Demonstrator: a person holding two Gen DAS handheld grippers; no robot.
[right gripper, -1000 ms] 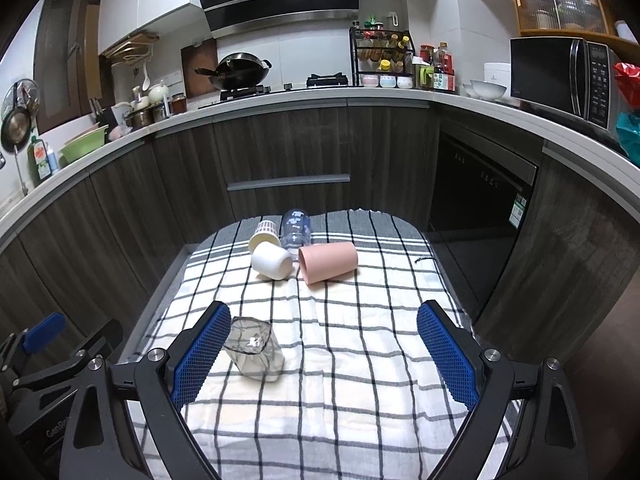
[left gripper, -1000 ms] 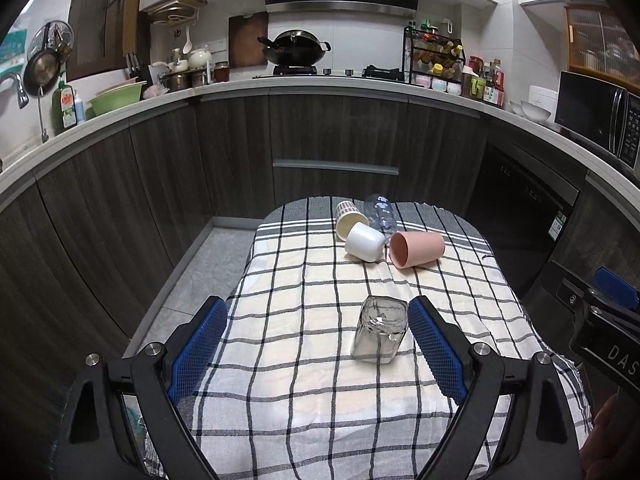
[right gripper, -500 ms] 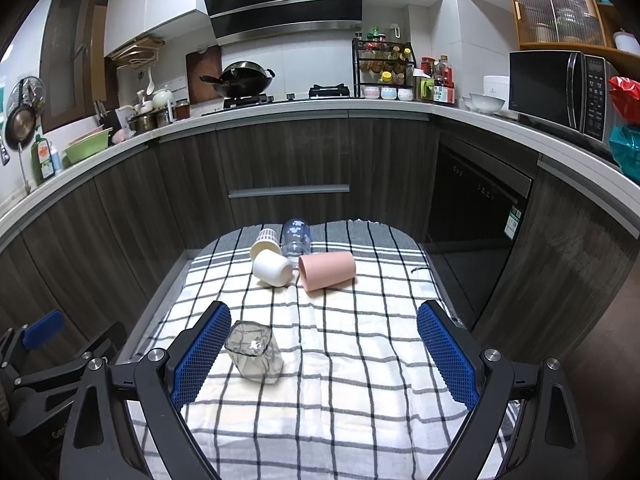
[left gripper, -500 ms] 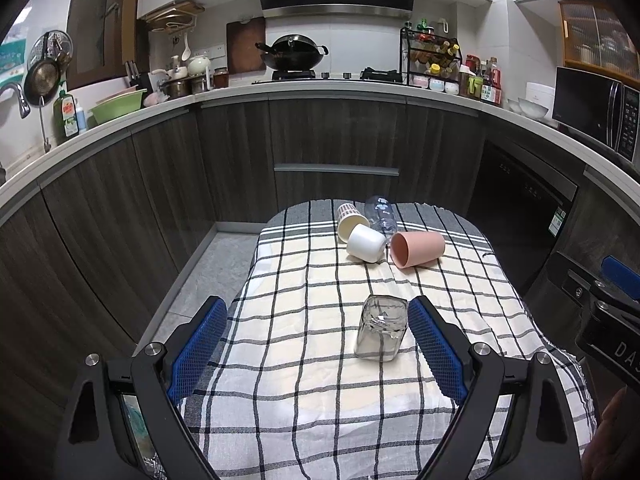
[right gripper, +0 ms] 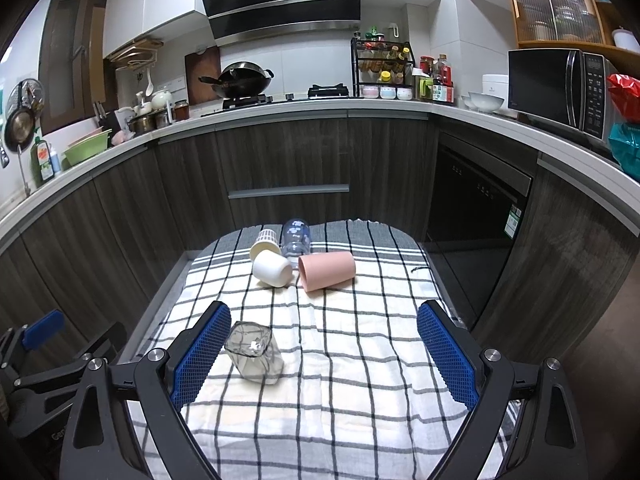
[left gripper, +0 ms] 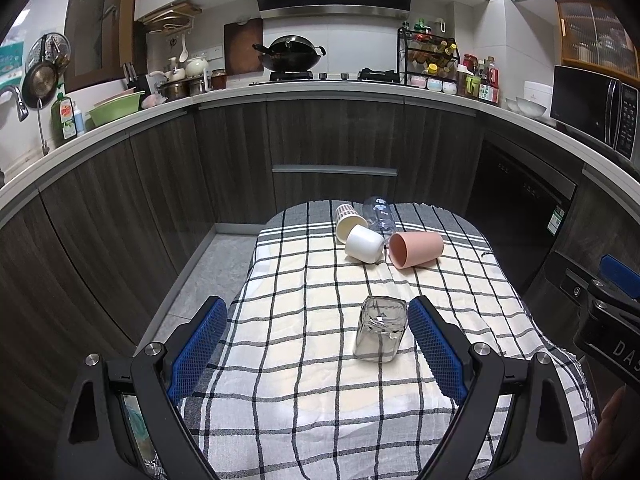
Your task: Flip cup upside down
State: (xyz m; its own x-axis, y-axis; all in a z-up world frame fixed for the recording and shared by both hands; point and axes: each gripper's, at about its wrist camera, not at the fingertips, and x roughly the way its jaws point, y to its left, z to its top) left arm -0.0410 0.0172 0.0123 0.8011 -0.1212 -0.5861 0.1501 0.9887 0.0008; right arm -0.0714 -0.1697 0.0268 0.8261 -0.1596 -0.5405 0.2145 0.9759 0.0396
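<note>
Both the left gripper [left gripper: 316,344] and right gripper [right gripper: 324,354] gape wide, empty; a glass [left gripper: 380,334] stands inverted mid-frame. Next likely the lying pink cup [left gripper: 416,249].

Checked cloth [left gripper: 320,360]: woven fabric, matt, slightly rumpled. Clear glass cup [left gripper: 380,334], near: glossy, catching highlights. Far group: pink cup [left gripper: 418,249] and white cup [left gripper: 364,244], smooth matt plastic by the look; transparent bottle [left gripper: 379,216], shiny clear plastic. Gripper pads [left gripper: 198,350]: blue, rough diamond-textured rubber on matt black frames with bright metal screws. Cabinet fronts [left gripper: 336,136]: dark wood grain, matt. Countertop [left gripper: 280,94]: pale, smooth.
</note>
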